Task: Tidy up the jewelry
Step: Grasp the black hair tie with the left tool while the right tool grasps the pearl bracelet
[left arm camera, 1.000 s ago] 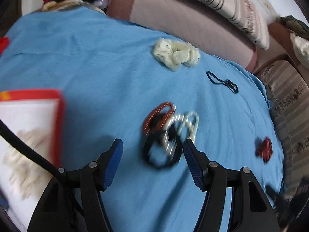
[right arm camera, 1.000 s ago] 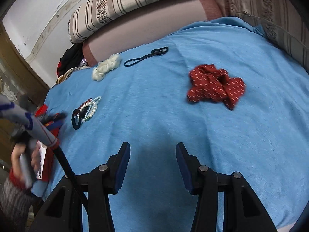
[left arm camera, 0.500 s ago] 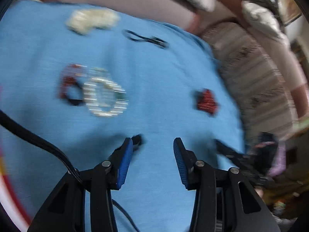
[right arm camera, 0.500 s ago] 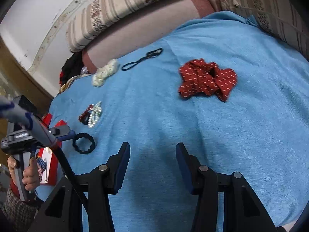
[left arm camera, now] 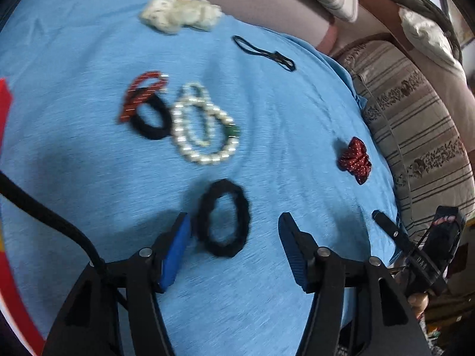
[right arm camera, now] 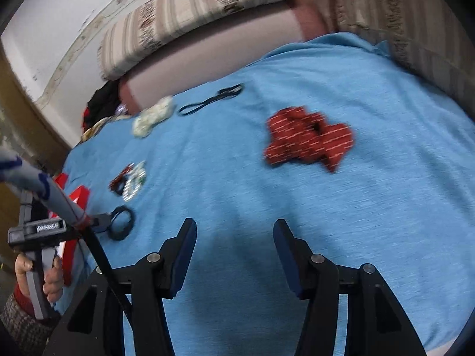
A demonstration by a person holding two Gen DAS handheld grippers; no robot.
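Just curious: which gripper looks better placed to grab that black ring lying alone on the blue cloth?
Left. The black hair tie lies just ahead of the open left gripper. The open right gripper faces bare blue cloth, well away from it.

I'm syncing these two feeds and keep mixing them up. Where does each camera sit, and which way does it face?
Left wrist: on the left gripper, looking along its open fingers at the black hair tie and pearl bracelets; the right gripper shows at the right edge.
Right wrist: on the right gripper, facing the red scrunchie; the person's left hand shows at lower left.
Shared: blue cloth, black hair tie, red scrunchie, white scrunchie.
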